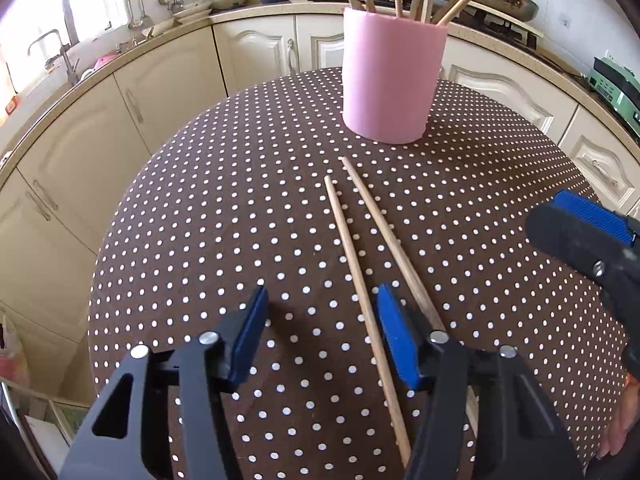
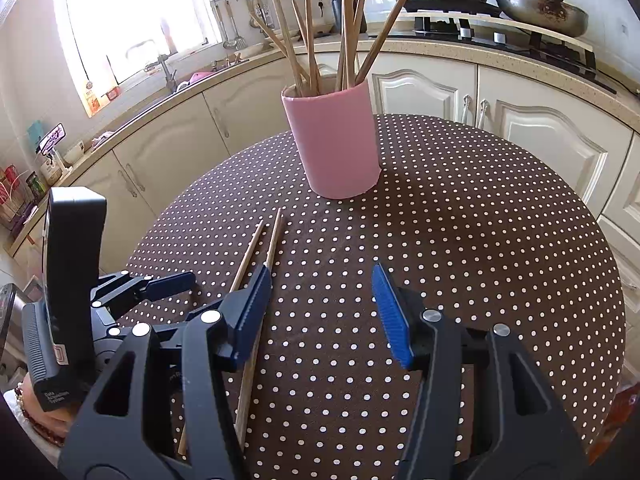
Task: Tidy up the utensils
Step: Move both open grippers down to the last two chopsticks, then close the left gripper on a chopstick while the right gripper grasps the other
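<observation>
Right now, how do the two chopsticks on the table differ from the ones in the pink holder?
The two loose chopsticks lie flat, side by side on the polka-dot tablecloth; the chopsticks in the holder stand upright, fanned out in the pink holder. Two loose, several stored. All look like plain wood.

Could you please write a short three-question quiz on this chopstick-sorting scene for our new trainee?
1. True or false: the pink holder already has chopsticks standing in it.
2. How many loose chopsticks lie on the polka-dot tablecloth?
3. Which fits the left gripper? A) shut on a chopstick B) open, with one chopstick lying between its fingers C) inside the holder

Key
1. True: several wooden sticks stand up out of it.
2. Two, side by side, in front of the holder.
3. B: the pads are apart and not pressing the stick. The right gripper is open too, with only tablecloth between its fingers.
</observation>
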A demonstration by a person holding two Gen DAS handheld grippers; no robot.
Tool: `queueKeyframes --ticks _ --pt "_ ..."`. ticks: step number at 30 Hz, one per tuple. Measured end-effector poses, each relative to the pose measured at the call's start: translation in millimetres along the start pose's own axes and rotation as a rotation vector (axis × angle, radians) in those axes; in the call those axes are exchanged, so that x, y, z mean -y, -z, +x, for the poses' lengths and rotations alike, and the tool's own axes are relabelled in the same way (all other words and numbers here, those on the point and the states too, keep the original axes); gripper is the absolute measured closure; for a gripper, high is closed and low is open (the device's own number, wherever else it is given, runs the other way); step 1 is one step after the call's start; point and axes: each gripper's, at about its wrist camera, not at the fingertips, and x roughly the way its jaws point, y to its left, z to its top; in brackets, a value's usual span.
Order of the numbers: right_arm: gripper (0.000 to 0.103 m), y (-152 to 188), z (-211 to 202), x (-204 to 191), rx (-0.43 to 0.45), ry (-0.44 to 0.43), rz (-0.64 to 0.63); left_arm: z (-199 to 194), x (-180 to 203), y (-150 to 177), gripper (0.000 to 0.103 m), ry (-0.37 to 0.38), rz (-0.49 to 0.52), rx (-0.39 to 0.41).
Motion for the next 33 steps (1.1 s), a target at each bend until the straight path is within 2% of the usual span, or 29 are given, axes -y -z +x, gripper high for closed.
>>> queueKeyframes --ticks 7,10,19,21,22,28,33 --pt "0.05 -2.8 12.8 -6.6 -0.063 -0.017 -0.012 2.7 -9.1 -9.7 0.081 -0.003 0.003 -0.002" --pt "0.05 -3.7 19.2 -12.9 -0.094 -0.025 -0.02 4.1 -16.7 -11.5 0.09 0.0 0.003 -0.002" --pt "0.051 -13.4 56.1 -39.2 -0.253 -0.05 -0.07 7.2 -37.3 -8.4 0.097 0.081 -0.036 -0.006" --pt "0.059 -16.3 64.1 -45.5 -0.286 -0.042 -0.084 6.5 -38.4 -8.1 0.097 0.096 -0.04 -0.007" --pt "0.067 -17.3 66.6 -48.5 -0.299 -0.044 -0.088 6.7 -39.0 -8.4 0.097 0.1 -0.041 -0.008" --pt "0.074 -20.4 84.8 -69.5 -0.394 0.003 -0.166 7.5 -41.3 -6.0 0.097 0.112 -0.039 -0.007" --pt "0.091 -25.4 91.7 -82.7 -0.437 0.079 -0.25 7.9 -40.7 -6.7 0.097 0.11 -0.031 -0.007"
